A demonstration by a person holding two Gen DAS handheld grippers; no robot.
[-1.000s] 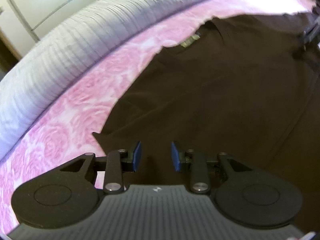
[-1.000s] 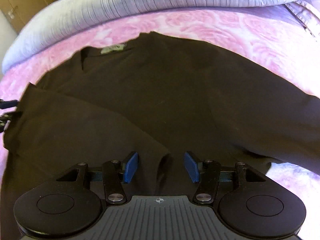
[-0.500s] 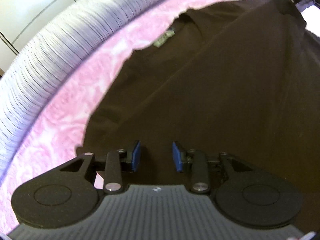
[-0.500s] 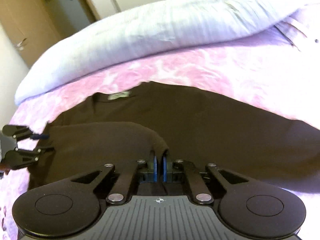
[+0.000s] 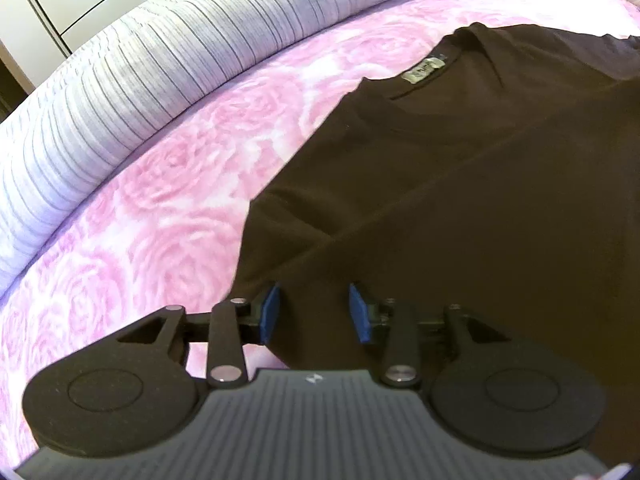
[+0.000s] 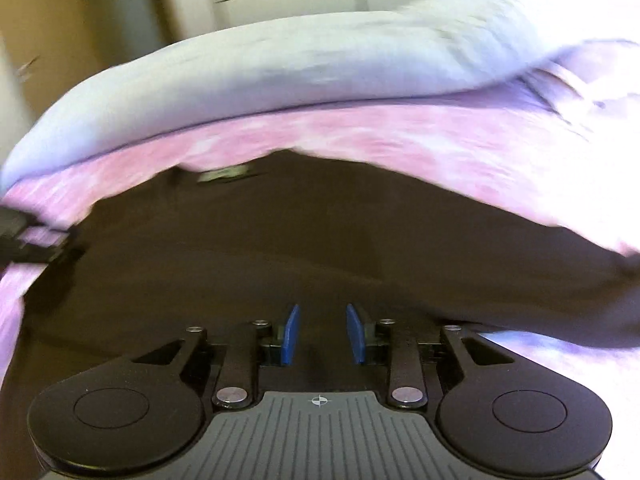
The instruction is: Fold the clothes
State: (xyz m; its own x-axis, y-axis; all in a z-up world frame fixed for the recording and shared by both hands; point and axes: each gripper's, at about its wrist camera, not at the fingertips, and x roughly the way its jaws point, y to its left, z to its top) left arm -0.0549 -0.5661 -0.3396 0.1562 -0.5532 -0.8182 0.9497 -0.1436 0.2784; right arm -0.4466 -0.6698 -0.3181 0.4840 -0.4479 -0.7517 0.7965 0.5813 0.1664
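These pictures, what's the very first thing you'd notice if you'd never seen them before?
The big dark brown T-shirt grabs you first: it is spread over a pink rose-patterned bedspread, with its little neck label at the far end. Behind it lies a long pale striped pillow. Close to the cameras, the left tool and the right tool both sit open over the shirt, showing their bright blue pads.

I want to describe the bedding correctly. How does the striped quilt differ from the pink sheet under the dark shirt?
The striped quilt is pale grey-lilac with thin dark lines; the pink sheet carries a rose pattern. The quilt is bulky and rolled along the far edge; the sheet lies flat. The dark shirt rests on the sheet and does not touch the quilt. Both are soft bedding on one bed.
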